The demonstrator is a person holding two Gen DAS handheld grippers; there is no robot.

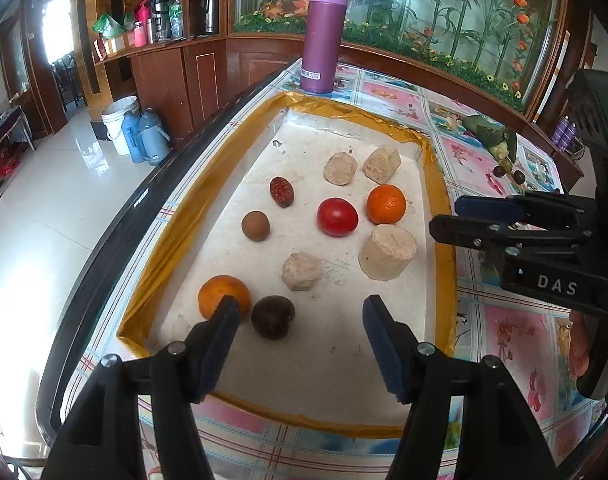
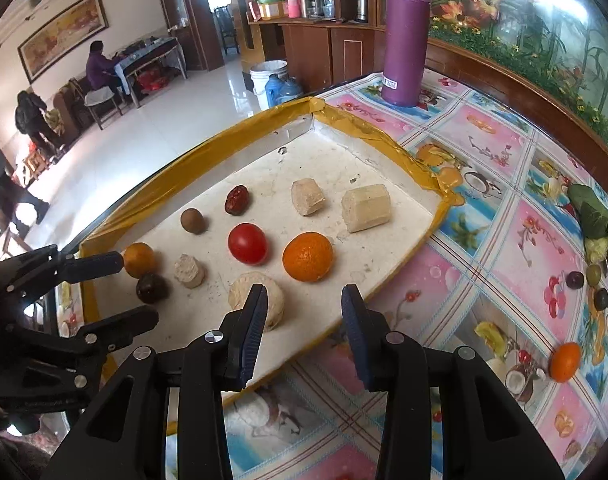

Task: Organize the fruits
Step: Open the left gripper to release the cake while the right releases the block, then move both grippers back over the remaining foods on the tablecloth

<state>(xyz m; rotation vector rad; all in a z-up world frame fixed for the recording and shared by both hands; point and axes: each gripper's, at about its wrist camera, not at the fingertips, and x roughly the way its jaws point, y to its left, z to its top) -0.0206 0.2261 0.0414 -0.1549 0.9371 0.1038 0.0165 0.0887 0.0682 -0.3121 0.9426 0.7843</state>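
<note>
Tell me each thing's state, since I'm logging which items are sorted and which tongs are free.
left tongs: open, empty, over the tray
right tongs: open, empty
tray: holds fruit and pale chunks
tomato: in tray, untouched
bright orange: in tray
purple bottle: upright, lid shut
small orange: still out on the tablecloth

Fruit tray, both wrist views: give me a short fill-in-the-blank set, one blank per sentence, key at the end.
1. The tall bottle standing on the table beyond the tray is ____ in colour.
2. In the tray, the red tomato lies right beside an ____ fruit.
3. Both the left gripper and the right gripper hold ____.
4. The number of pale cut chunks lying in the tray is ____.

Missing words: purple; orange; nothing; four
</note>
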